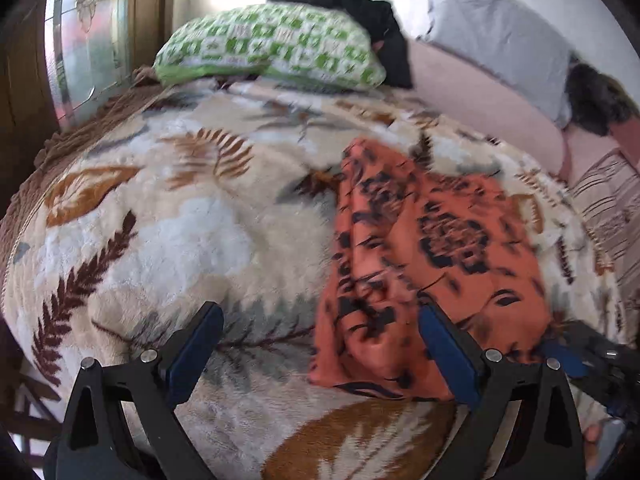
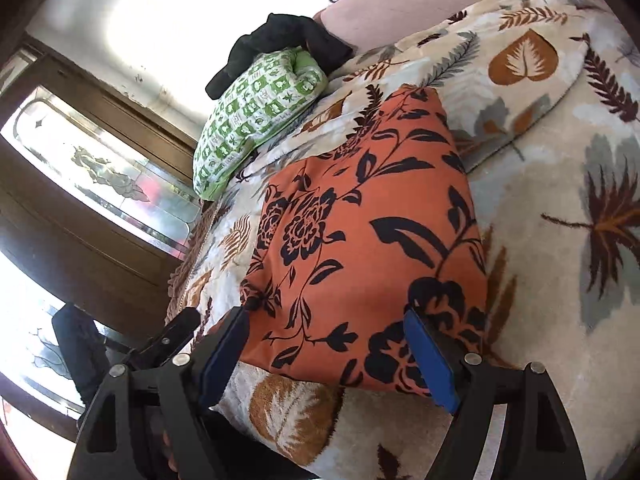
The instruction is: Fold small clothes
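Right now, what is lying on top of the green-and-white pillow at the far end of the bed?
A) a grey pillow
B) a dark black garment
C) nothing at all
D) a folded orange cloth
B: a black garment is draped over the far end of the green-and-white pillow, while the orange cloth lies nearer, on the leaf-print blanket.

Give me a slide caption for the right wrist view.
Right gripper open over the near edge of a folded orange floral cloth on a leaf-print blanket.

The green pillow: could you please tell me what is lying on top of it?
A black garment is draped over the far end of the green pillow. Whatever lies beneath the pillow, on the blanket, is hidden.
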